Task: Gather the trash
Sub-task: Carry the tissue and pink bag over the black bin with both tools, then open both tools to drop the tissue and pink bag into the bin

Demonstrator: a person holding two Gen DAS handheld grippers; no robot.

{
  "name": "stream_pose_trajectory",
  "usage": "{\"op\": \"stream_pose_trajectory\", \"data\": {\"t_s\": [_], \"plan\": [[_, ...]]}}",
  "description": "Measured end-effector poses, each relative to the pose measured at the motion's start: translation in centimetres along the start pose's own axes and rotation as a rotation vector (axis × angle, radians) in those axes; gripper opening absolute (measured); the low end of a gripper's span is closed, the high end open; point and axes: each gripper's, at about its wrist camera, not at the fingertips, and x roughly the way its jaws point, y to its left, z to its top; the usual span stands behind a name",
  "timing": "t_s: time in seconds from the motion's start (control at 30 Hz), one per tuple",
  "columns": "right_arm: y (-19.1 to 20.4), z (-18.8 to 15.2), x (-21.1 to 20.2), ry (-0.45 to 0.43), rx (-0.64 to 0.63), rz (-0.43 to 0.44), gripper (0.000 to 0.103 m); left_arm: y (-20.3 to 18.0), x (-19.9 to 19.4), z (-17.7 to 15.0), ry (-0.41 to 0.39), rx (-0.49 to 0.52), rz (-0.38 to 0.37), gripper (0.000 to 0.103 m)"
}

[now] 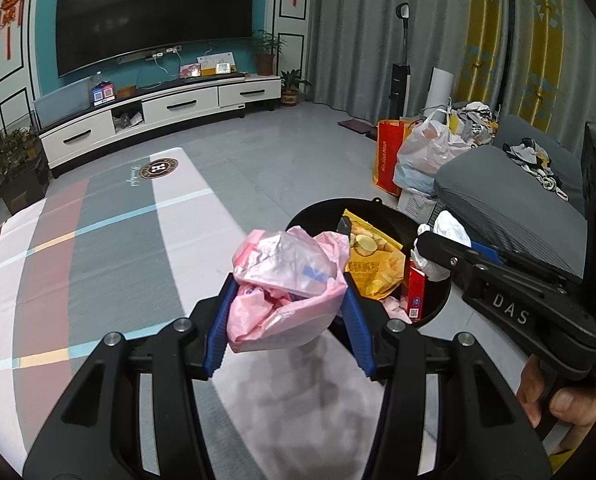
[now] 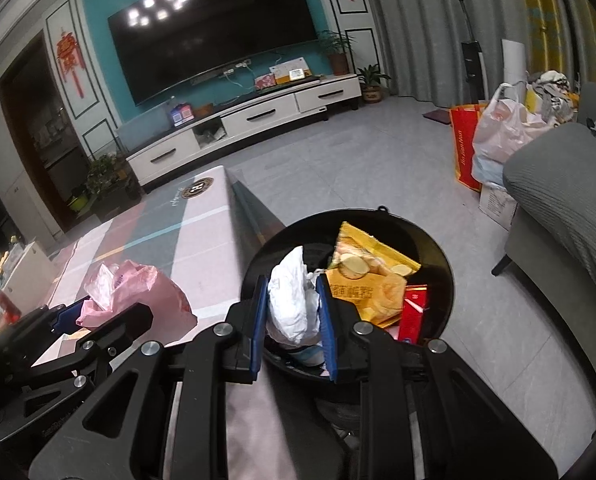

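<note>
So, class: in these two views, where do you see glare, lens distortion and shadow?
Left wrist view: ceiling lights glare on the television; the curtains bow from fisheye; the pink bag shadows the tablecloth. Right wrist view: the same glare and bowing; dark corners.

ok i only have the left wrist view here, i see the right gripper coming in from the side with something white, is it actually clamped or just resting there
Observer: Clamped. In the right wrist view the right gripper has both blue pads pressed against the crumpled white wad.
Operator: is that wad over the bin yet
Observer: Yes, it hangs over the near part of the black bin, beside the yellow chip bag.
Operator: and my pink bag, is it over the bin
Observer: Not from that side. The pink bag in the left gripper shows over the striped table cover, left of the bin.
</note>
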Motion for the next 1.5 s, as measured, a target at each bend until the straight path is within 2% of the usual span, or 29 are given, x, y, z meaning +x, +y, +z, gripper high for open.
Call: {"op": "stream_pose_trajectory", "data": {"t_s": [0.6,0.97,1.5], "plan": [[-5.5,0.3,3.8,0.091,0.095,-0.077,0.025,-3.6,6.9,2.7,0.071,0.003,-0.090,0.051],[-7.0,0.1,5.5,0.137,0.126,-0.080,0.024,-4.9,10.8,2.7,0.140,0.025,-0.061,0.051],[-7.5,-0.3,7.1,0.185,0.139,-0.084,0.024,-5.5,13.3,2.5,0.219,0.049,-0.027,0.051]]}}
